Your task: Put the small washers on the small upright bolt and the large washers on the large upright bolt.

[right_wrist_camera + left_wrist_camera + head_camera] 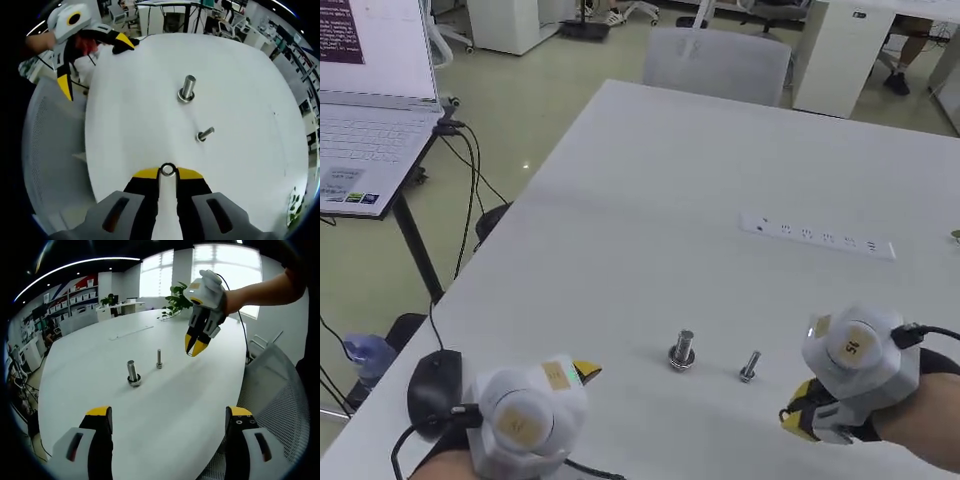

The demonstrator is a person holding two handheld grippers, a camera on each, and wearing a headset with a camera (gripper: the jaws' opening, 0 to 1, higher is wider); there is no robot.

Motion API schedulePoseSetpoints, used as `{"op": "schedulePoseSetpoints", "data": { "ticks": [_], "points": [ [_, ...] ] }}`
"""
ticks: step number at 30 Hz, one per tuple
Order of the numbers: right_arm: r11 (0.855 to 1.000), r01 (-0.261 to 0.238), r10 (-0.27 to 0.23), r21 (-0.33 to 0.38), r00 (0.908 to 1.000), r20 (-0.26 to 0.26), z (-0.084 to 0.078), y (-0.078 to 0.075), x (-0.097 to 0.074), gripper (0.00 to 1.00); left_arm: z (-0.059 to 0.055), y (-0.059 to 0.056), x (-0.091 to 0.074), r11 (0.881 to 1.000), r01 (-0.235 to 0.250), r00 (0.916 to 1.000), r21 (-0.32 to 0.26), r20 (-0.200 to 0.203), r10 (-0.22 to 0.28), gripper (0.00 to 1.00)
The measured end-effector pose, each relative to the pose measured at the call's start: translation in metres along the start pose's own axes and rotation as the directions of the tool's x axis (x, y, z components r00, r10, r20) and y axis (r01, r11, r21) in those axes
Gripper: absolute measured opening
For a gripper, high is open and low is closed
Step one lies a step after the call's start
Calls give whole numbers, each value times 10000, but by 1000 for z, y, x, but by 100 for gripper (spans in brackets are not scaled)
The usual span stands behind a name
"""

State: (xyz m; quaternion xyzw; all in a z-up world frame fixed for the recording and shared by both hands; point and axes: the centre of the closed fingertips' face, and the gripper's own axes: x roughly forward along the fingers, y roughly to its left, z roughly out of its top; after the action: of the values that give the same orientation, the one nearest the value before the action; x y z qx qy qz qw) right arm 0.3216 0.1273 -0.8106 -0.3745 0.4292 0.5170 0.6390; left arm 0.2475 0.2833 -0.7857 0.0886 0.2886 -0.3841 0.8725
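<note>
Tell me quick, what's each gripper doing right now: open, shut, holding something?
Left gripper: open, holding nothing.
Right gripper: closed on a washer, pinched at its tips.

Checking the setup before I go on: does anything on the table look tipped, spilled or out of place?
Nothing stands out. The large bolt and the small bolt both stand upright on the table, apart from each other, and the right tool grips a washer.

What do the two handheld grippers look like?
Both the left gripper and right gripper have rounded white housings, black fingers with yellow tips and a black cable trailing from the back. Each top carries a round tan sticker; the right one's bears a number.
</note>
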Motion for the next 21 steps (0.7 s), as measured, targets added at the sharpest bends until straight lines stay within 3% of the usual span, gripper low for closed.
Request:
{"op": "schedulePoseSetpoints", "data": {
  "ticks": [12,14,18,21],
  "points": [
    [10000,54,-54,33,10000,17,17,-30,-2,13,-2,3,3,9998,-112,9999,166,-119,114,92],
    [10000,77,-77,53,10000,21,20,-35,-2,13,-4,2,4,9996,-50,9995,293,-301,59,89],
    [9998,179,-179,-28,9998,53,28,-47,0,13,0,1,5,9999,-15,10000,129,-70,16,91],
    [9997,213,-213,-94,9998,41,33,-53,2,13,-1,2,6,9998,-2,9998,207,-186,6,90]
  ]
}}
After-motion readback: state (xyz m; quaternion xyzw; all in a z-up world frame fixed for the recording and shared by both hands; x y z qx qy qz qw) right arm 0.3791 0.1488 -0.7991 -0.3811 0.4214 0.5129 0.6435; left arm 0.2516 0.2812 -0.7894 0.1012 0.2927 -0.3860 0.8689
